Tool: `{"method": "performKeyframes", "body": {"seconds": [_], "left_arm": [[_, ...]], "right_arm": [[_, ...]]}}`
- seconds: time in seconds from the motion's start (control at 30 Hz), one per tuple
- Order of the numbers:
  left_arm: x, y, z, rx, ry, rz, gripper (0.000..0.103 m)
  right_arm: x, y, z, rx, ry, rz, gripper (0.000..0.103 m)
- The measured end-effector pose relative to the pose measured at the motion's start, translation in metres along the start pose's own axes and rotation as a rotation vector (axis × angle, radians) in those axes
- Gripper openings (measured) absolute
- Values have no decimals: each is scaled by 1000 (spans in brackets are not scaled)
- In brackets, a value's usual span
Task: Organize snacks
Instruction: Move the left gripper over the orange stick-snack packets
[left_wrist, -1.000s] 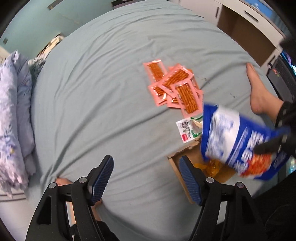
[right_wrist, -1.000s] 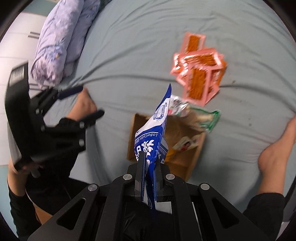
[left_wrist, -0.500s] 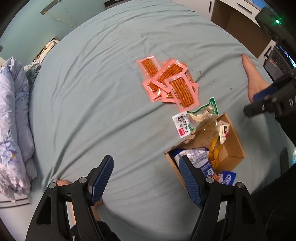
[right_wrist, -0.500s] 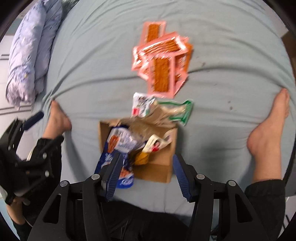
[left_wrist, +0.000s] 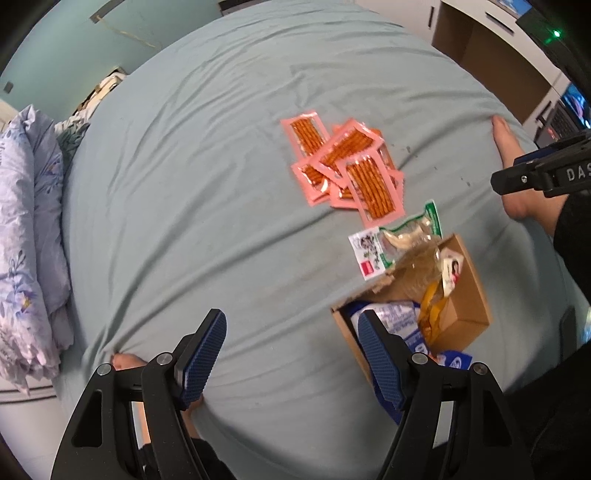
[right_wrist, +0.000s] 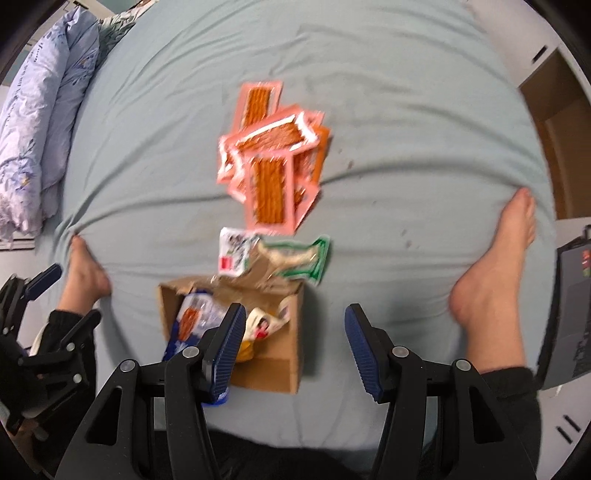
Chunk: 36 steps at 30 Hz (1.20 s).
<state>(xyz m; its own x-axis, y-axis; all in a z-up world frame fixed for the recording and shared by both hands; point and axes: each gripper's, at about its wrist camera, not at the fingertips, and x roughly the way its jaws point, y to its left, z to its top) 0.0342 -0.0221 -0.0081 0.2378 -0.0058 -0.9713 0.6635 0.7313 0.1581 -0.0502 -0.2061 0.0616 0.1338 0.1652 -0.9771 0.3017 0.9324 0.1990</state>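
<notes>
A grey-green bed (left_wrist: 184, 184) fills both views. In the left wrist view the left gripper (left_wrist: 291, 354) sits at the bottom of the frame, its blue-padded fingers well apart with only the sheet between them. The right gripper (right_wrist: 293, 343) sits at the bottom centre of its own view, fingers apart too and holding nothing; its left finger overlaps the box beneath it.

The cardboard box (left_wrist: 469, 295) lies open at the lower right of the left view and at lower centre-left in the right view (right_wrist: 284, 354). Inside it lies a blue-and-white bag (left_wrist: 402, 317), one end reaching over the box's near rim. Beside the bag, in the box, sit a yellow packet (left_wrist: 432, 310) and a small white packet with a red mark (left_wrist: 452, 269).

Just above the box, touching its far edge, lie a clear green-edged packet (left_wrist: 410, 236) and a white label-like packet (left_wrist: 365, 251). Above these, near frame centre, is a loose overlapping pile of pink sachets (left_wrist: 351, 170) holding orange sticks, blurred in the right view (right_wrist: 273, 166).

A bare foot (right_wrist: 498, 258) rests on the sheet at the right, another (right_wrist: 83, 273) at the left edge. A lilac floral quilt (left_wrist: 26, 240) is bundled along the left side.
</notes>
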Motion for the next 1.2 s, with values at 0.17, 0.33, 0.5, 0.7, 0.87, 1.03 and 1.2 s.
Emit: {"method": "performKeyframes", "body": {"seconds": [0.17,0.33,0.5,0.7,0.87,1.03,1.2], "left_arm": [[-4,5,13,-53,-22,-4,75],[-5,7,26,-75,-43,40,76],[-5,4,38,-70,-77,73,76],[-10,9,51,-95,-99,57,81],[-2,16,55,-126,-68,21,87],[-1,23,61,-171,-52,14,87],[6,31,74,-257,23,-72,91]], "right_arm": [[-4,13,10,-37,-36,-77,54],[-3,18,20,-7,-37,-73,54],[1,19,27,-8,-25,-72,54],[15,27,36,-62,33,-75,54],[21,38,43,-126,30,-140,54],[28,49,52,-151,12,-173,54],[45,42,61,-157,20,-182,54]]}}
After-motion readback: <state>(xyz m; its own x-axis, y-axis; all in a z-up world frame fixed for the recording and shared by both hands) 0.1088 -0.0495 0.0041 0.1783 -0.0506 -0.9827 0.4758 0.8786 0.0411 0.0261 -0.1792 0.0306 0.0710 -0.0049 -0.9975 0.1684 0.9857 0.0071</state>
